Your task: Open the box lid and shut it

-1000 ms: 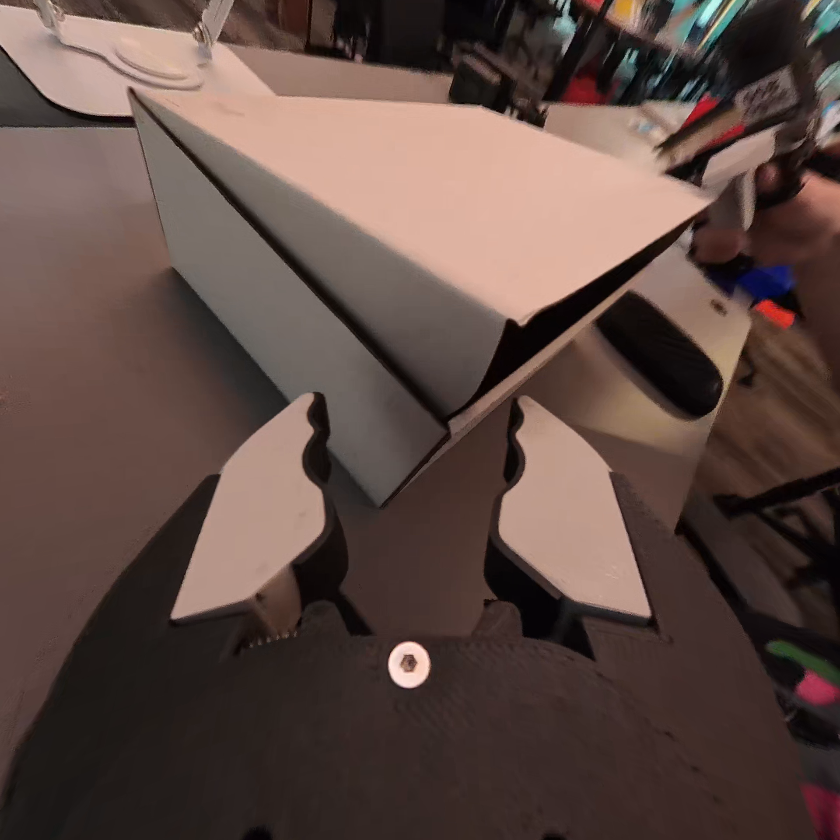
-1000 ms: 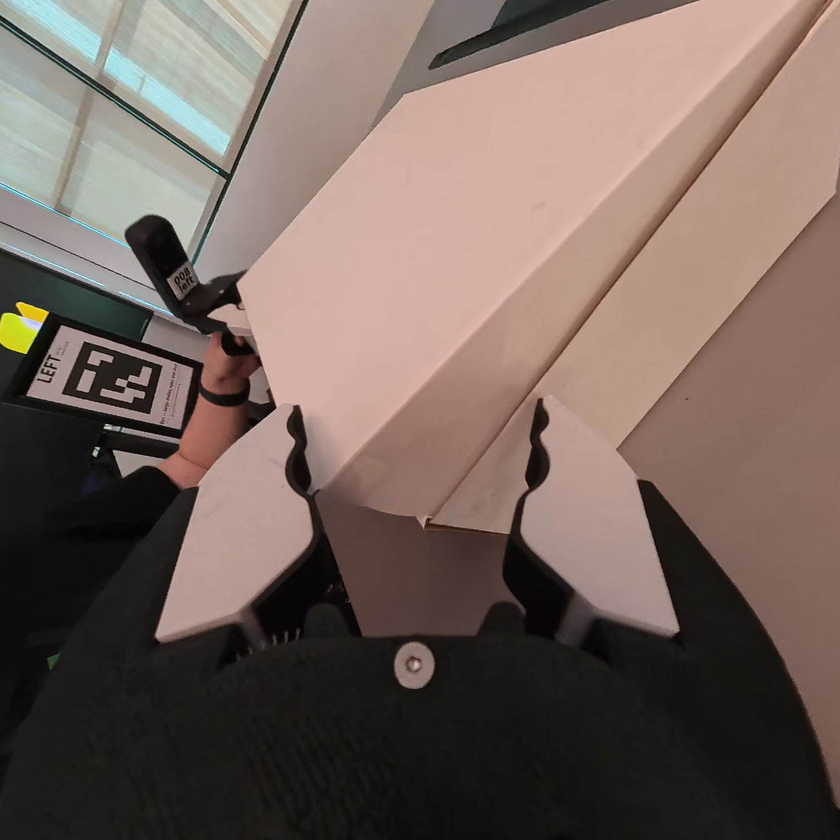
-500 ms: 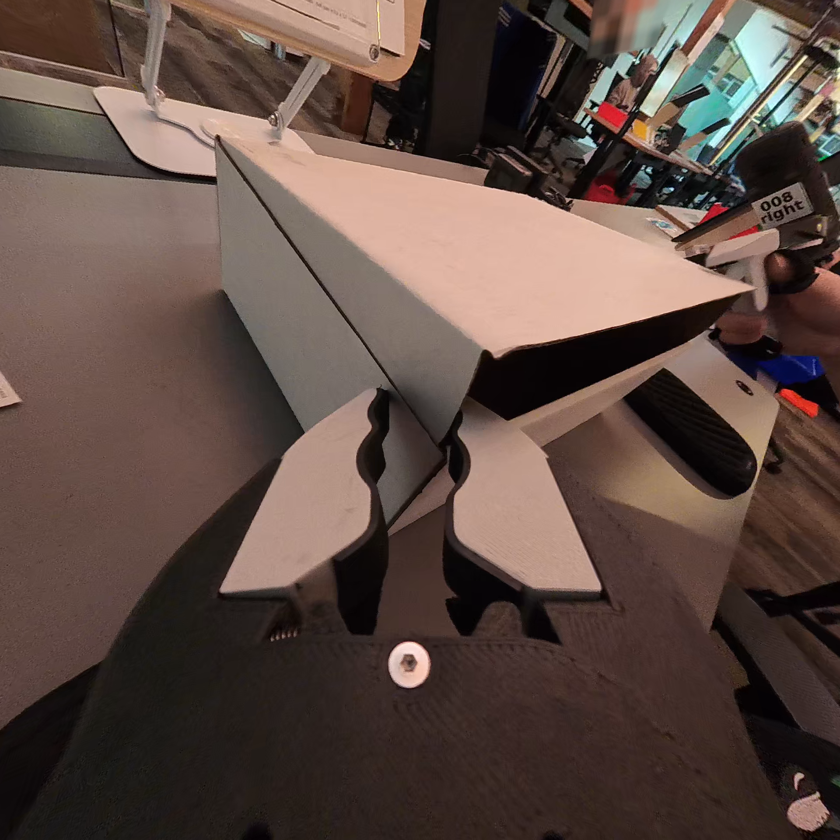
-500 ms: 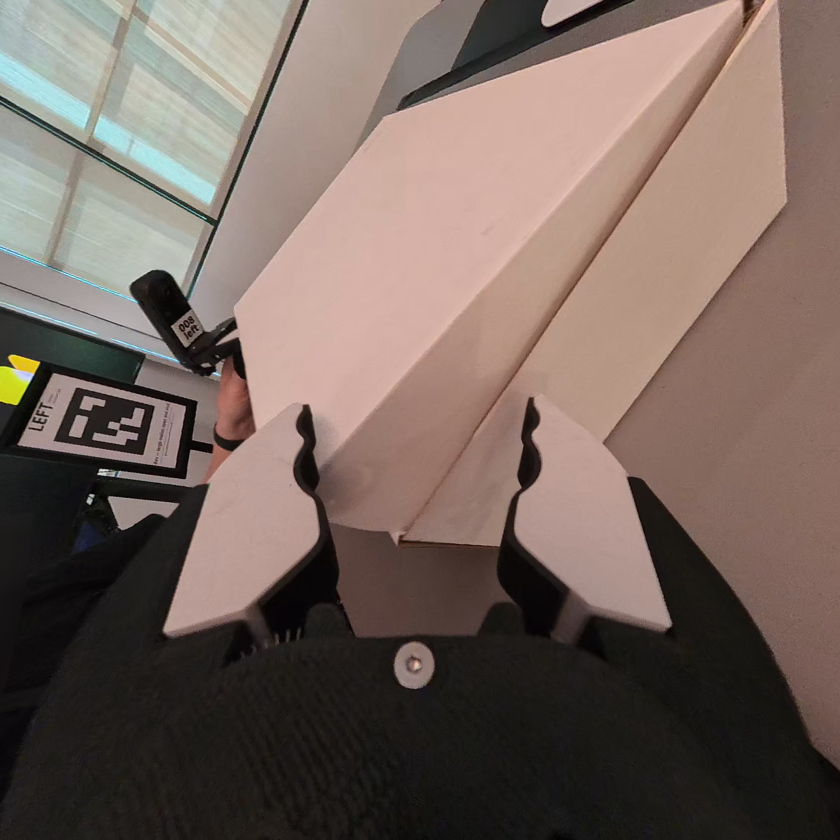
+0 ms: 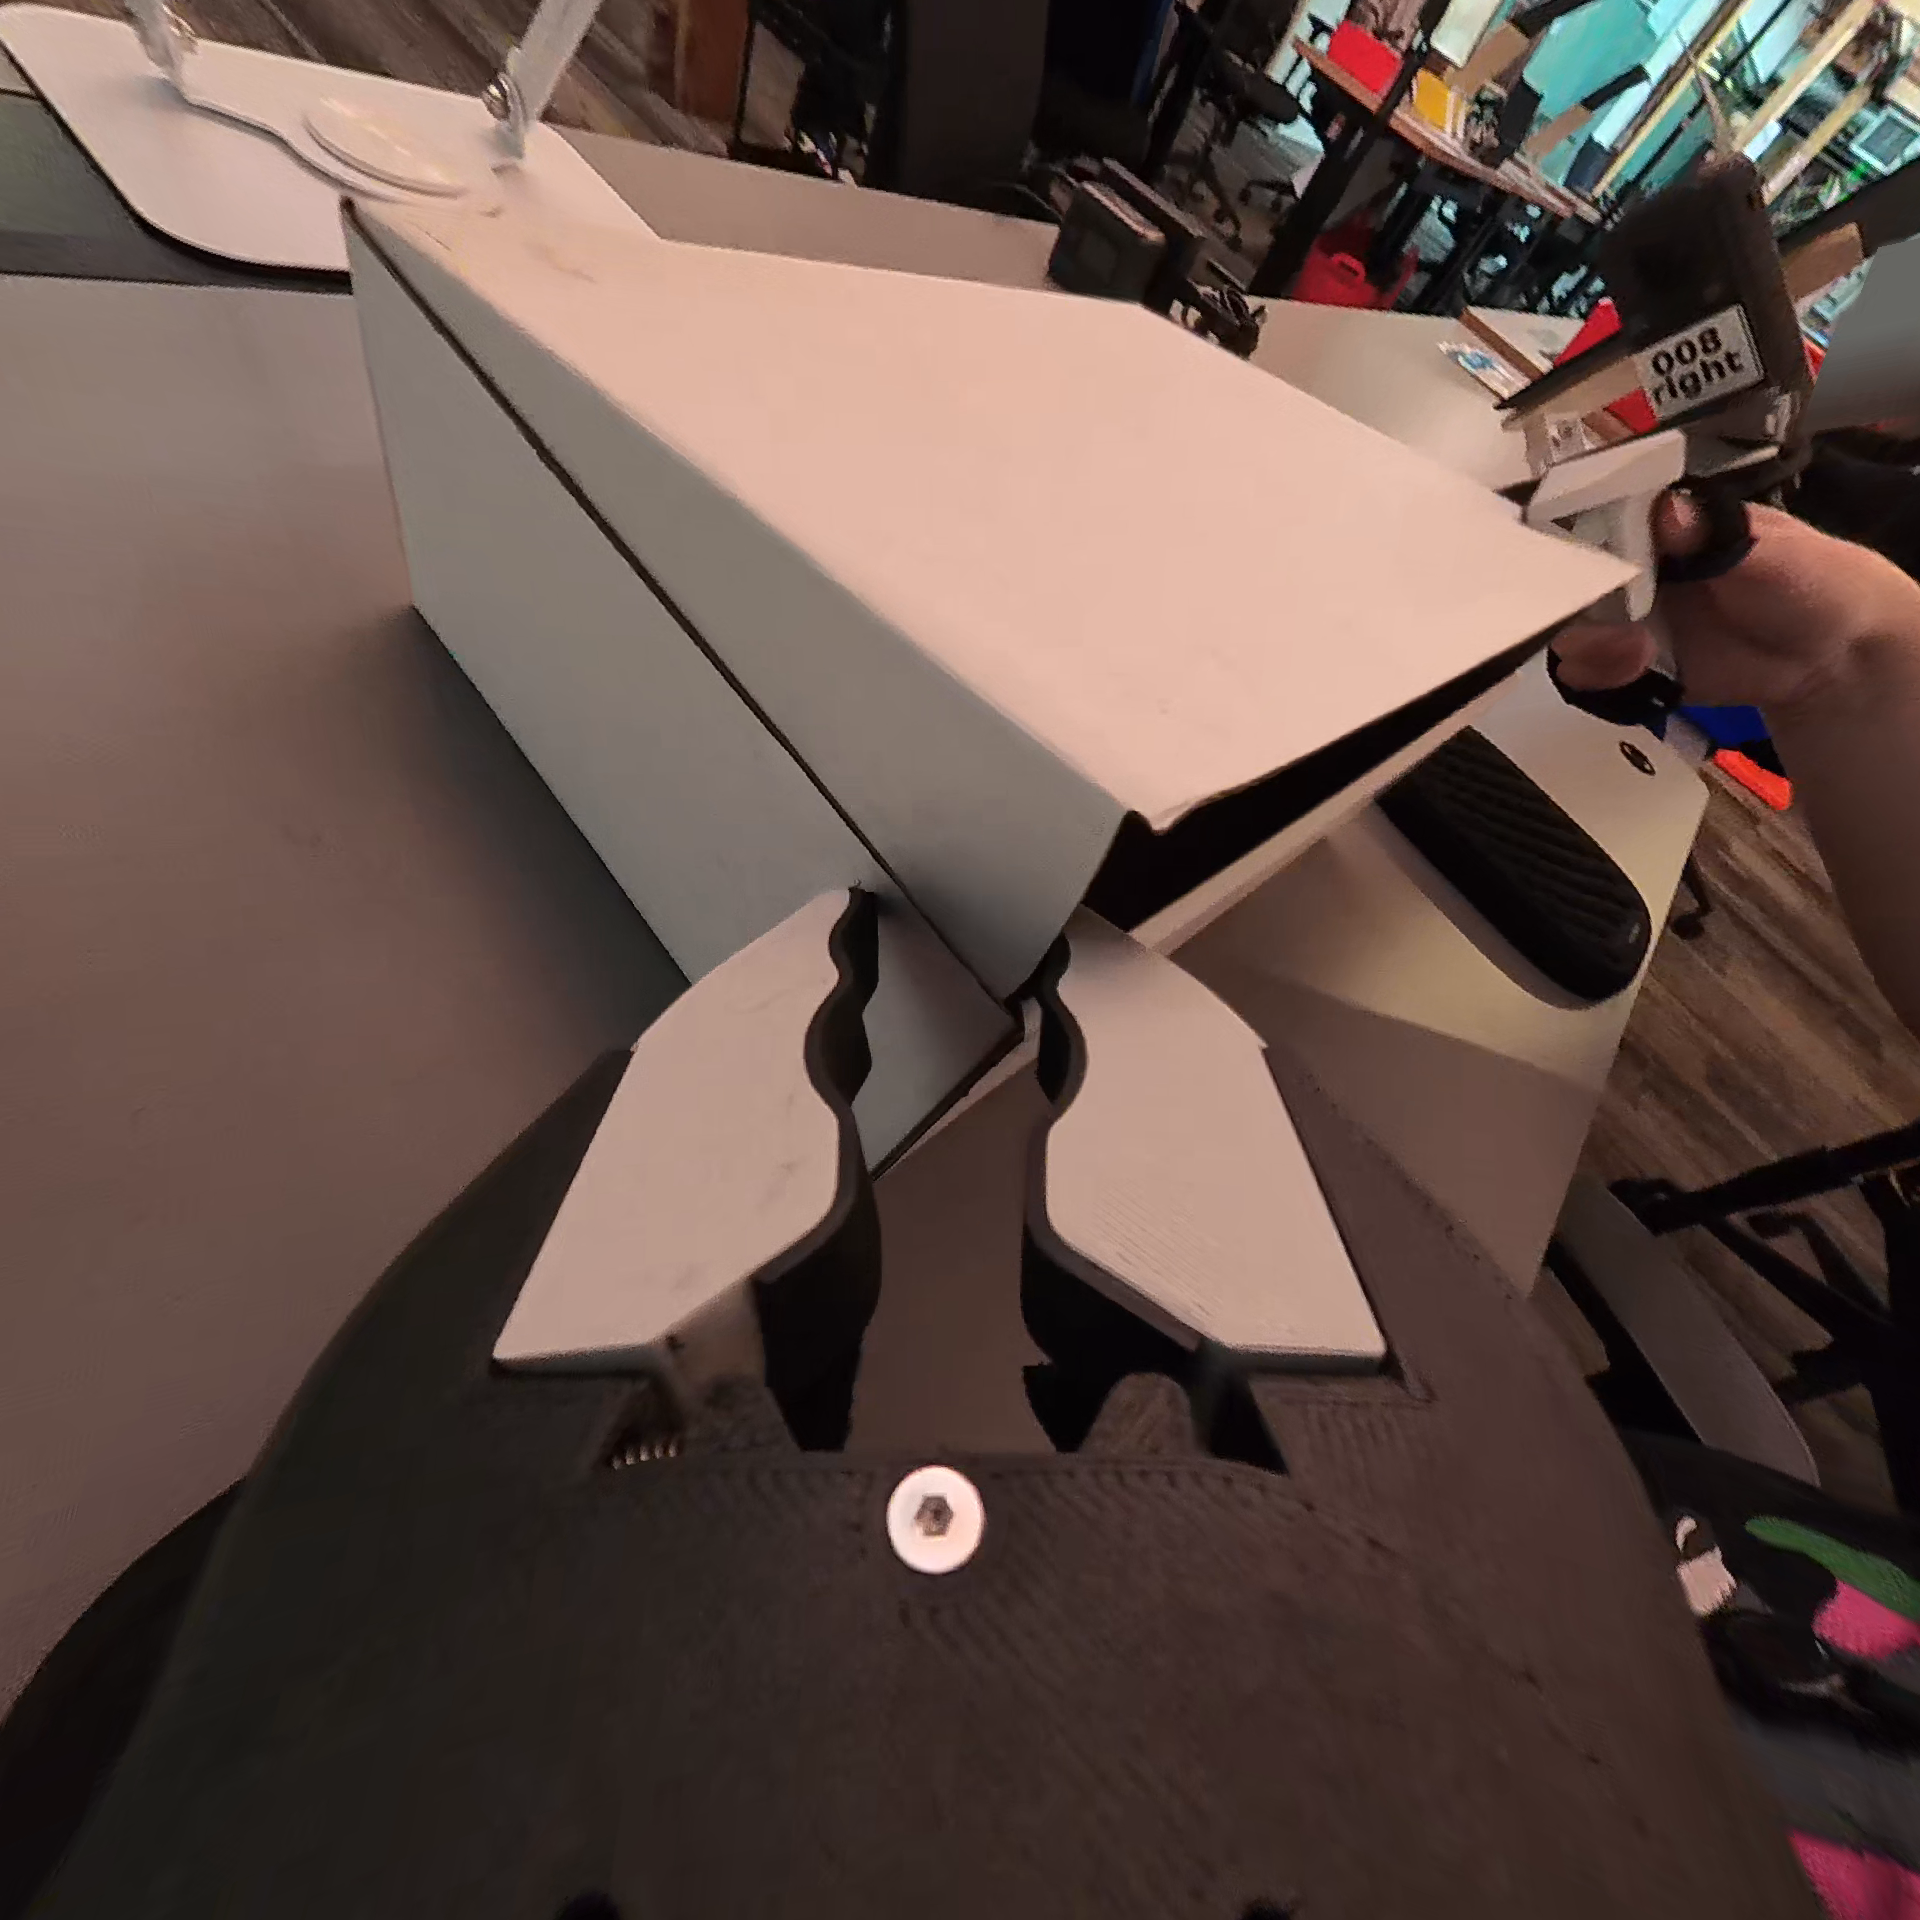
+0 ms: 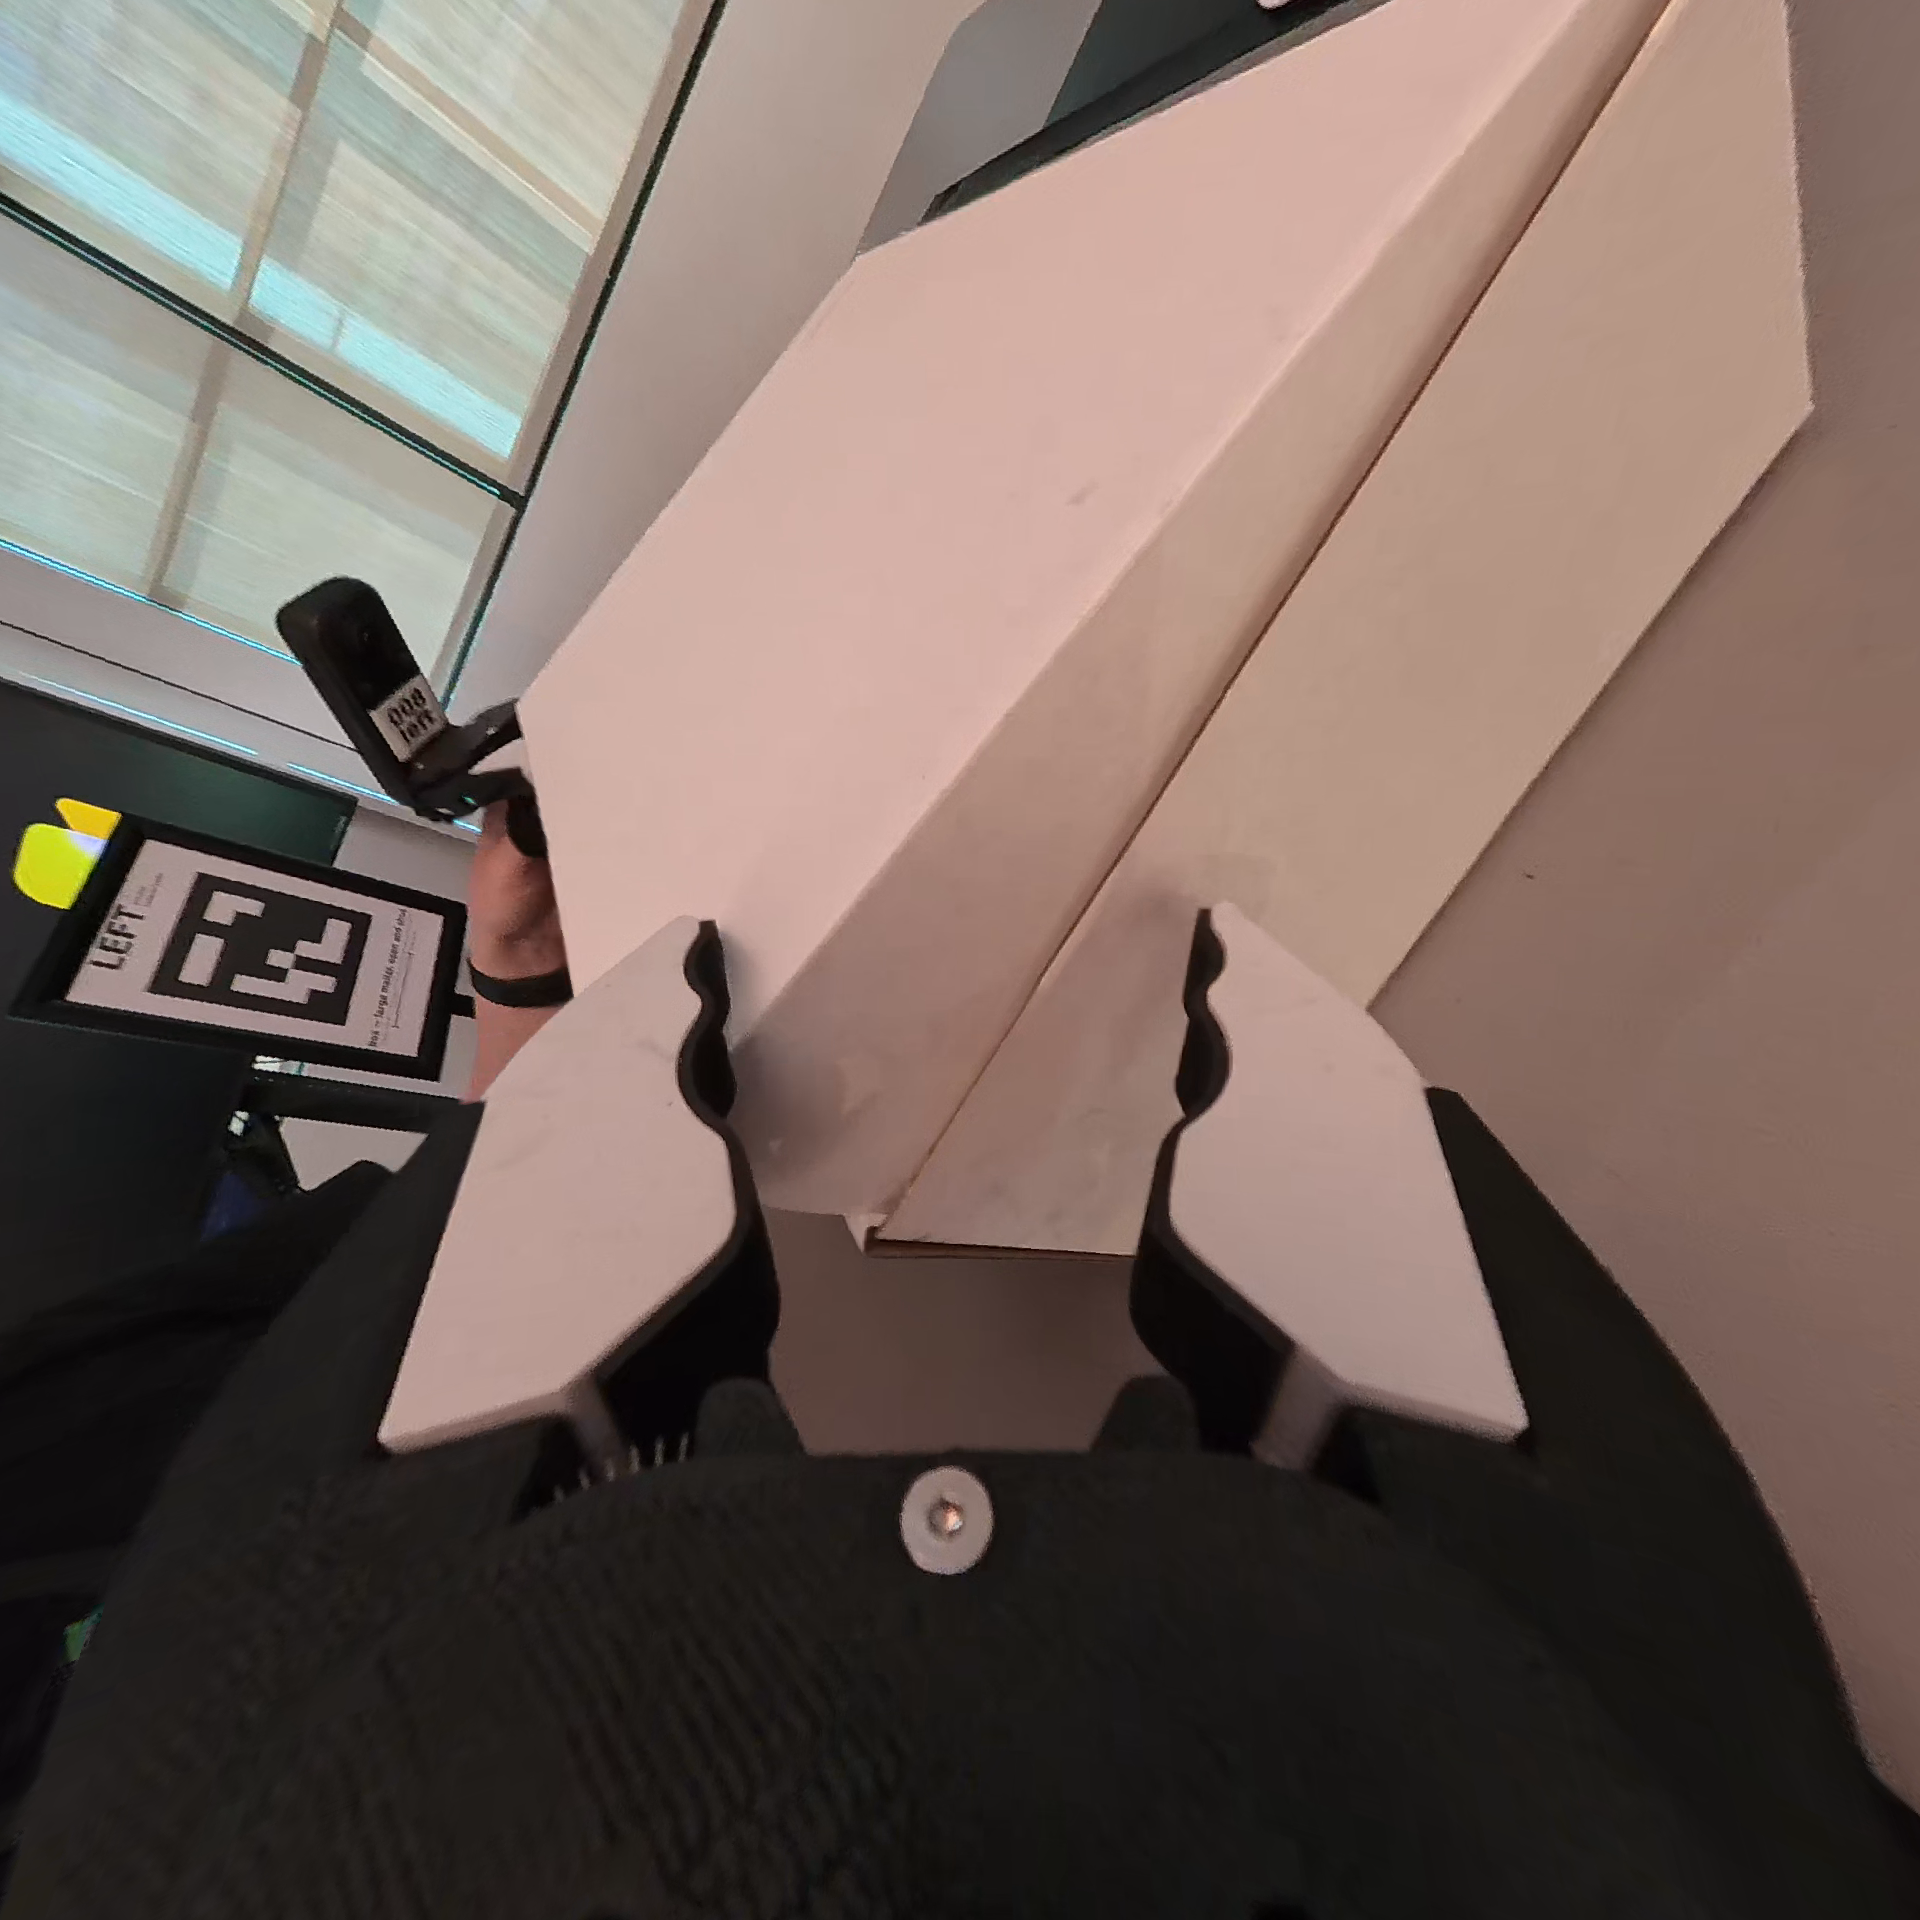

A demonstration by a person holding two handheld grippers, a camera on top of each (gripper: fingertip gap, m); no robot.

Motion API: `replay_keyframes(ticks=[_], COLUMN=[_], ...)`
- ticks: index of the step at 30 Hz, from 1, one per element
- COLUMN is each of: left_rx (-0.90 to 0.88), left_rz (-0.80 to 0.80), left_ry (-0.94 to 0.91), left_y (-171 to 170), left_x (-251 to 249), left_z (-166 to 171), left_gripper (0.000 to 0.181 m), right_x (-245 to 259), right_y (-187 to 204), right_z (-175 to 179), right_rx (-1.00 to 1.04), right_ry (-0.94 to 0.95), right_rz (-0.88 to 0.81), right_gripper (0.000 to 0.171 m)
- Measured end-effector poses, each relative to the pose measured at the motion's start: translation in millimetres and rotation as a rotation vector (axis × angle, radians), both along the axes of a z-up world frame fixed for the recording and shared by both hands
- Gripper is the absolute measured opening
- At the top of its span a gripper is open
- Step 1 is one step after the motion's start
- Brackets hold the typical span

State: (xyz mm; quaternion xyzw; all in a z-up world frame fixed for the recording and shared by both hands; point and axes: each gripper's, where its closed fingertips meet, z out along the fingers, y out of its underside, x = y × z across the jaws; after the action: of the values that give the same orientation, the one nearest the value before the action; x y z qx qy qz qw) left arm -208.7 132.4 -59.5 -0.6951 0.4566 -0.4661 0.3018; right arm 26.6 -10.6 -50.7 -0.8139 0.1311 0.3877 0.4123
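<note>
I see the white box (image 5: 644, 665) sitting on the grey desk (image 5: 208, 831), its lid (image 5: 987, 499) raised part-way at the front so a dark gap shows under the front edge. My left gripper (image 5: 951, 987) is at the box's near corner — its fingers (image 5: 727, 1122) stand a little apart, with the corner of the lid's side flap between the tips; I cannot tell whether they press on it. From the right wrist view, my right gripper (image 6: 956, 997) has its fingers (image 6: 582, 1174) wide apart, straddling the other front corner, the left one touching or just beside the lid's front face (image 6: 935, 727). The box wall (image 6: 1403, 644) lies between the tips. A hand (image 5: 1787, 634) holds the right gripper at the lid's far corner. A black case (image 5: 1527, 883) lies just beyond the box.
</note>
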Motion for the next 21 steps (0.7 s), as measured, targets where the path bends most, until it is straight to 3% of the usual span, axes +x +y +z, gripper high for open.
replay_keyframes(ticks=[7,10,12,17,21], left_rx=[0.008,-0.036,-0.07,-0.024,0.178], left_rz=[-0.117,-0.213,-0.231,-0.066,0.019], left_ry=[0.003,-0.016,-0.091,-0.14,-0.003], left_y=[-10.7,-19.8,-16.9,35.8,82.7], left_x=[-15.9,-31.1,-42.6,-51.5,-31.4], left_z=[0.1,5.5,18.8,35.9,28.1], left_gripper=[0.034,0.015,0.015,0.026,0.014], right_x=[-2.0,0.5,0.9,1.9,23.5], right_y=[2.1,2.3,1.2,1.7,13.0], right_z=[-10.3,-13.2,-20.0,-9.5,34.9], right_rx=[-0.035,-0.045,-0.066,-0.023,0.176], right_ry=[-0.054,-0.067,-0.112,-0.121,-0.176], right_rz=[0.022,0.018,0.03,0.077,0.096], right_gripper=[0.086,0.085,0.086,0.085,0.077])
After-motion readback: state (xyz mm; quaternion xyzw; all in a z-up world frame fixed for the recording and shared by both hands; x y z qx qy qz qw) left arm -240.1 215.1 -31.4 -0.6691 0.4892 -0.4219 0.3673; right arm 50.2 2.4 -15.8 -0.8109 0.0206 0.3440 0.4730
